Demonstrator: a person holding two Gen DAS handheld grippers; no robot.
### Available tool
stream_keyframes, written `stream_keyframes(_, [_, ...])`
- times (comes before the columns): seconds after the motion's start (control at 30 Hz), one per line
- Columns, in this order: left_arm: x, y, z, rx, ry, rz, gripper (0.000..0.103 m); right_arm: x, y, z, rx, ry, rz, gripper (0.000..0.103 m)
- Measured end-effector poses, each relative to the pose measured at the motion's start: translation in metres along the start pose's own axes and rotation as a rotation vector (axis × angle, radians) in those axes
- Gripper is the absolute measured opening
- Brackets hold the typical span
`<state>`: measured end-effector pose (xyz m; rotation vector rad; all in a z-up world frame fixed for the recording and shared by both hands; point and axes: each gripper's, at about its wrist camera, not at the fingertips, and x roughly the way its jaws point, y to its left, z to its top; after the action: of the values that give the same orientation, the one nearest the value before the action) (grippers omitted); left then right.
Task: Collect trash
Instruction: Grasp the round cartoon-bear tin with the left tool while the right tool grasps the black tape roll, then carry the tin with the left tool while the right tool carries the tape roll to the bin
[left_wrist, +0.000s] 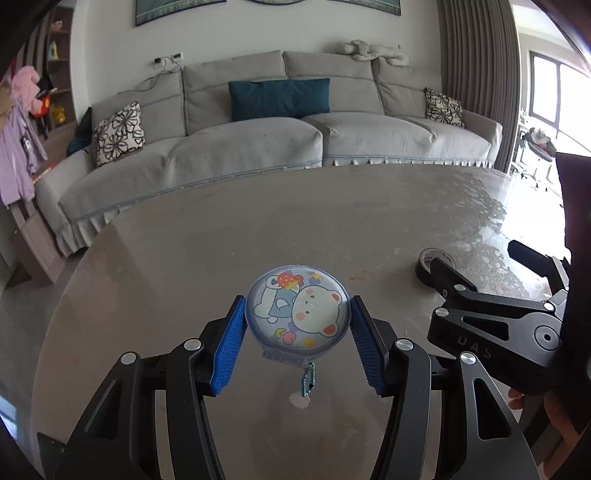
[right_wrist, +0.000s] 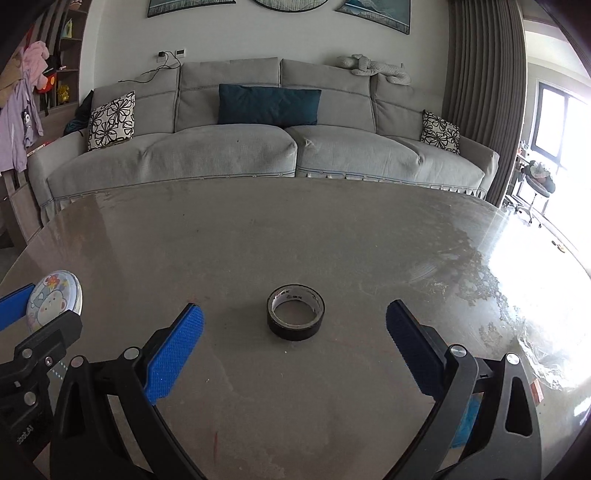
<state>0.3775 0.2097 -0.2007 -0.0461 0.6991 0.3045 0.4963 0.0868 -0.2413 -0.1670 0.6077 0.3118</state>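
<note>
My left gripper (left_wrist: 297, 325) is shut on a round blue case (left_wrist: 297, 312) with a cartoon bear on its lid; its blue pads (left_wrist: 231, 347) press on both sides and a small chain with a white charm (left_wrist: 301, 398) hangs below it. It is held just above the table (left_wrist: 221, 240). The case also shows in the right wrist view (right_wrist: 55, 301) at far left. My right gripper (right_wrist: 295, 354) is open and empty, its pads (right_wrist: 173, 354) wide apart, just short of a black tape roll (right_wrist: 296, 312) that lies flat on the table. The right gripper (left_wrist: 472, 291) and the tape (left_wrist: 428, 267) show at right in the left wrist view.
A grey sofa (right_wrist: 258, 147) with cushions stands beyond the table's far edge. A curtain and bright window (right_wrist: 557, 125) are at right, with glare on the table's right side. Clothes hang at left (left_wrist: 18, 147). Blue and red scraps (right_wrist: 469, 417) lie under my right fingers.
</note>
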Motion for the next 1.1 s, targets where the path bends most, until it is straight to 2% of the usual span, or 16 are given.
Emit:
stream_keyframes(0.3, [0.008,0.008,0.004,-0.033,-0.004,-0.001,0.055,0.057,0.014,0.008,-0.023,0.174,0.002,0.098])
stream_keyframes(0.33, [0.009,0.008,0.003,-0.034,-0.001,-0.001,0.055,0.060,0.014,0.008,-0.020,0.192,0.017,0.094])
stream_keyframes(0.37, [0.011,0.008,0.003,-0.034,0.001,0.004,0.055,0.062,0.014,0.007,-0.017,0.210,0.024,0.072])
stream_keyframes(0.4, [0.012,0.010,0.003,-0.035,0.003,0.009,0.055,0.065,0.014,0.006,-0.017,0.227,-0.001,0.056])
stream_keyframes(0.43, [0.013,0.011,0.003,-0.039,0.009,0.009,0.055,0.065,0.012,0.007,-0.003,0.228,0.009,0.051])
stream_keyframes(0.67, [0.012,0.014,0.000,-0.050,0.013,0.016,0.055,0.050,0.015,-0.002,-0.038,0.207,0.034,0.051])
stream_keyframes(0.83, [0.006,0.011,0.000,-0.038,0.004,0.005,0.055,0.013,0.003,0.000,-0.020,0.150,0.070,0.051])
stream_keyframes(1.1, [-0.015,-0.016,-0.006,0.021,-0.019,-0.068,0.056,-0.112,-0.030,-0.013,0.002,-0.018,0.078,0.051])
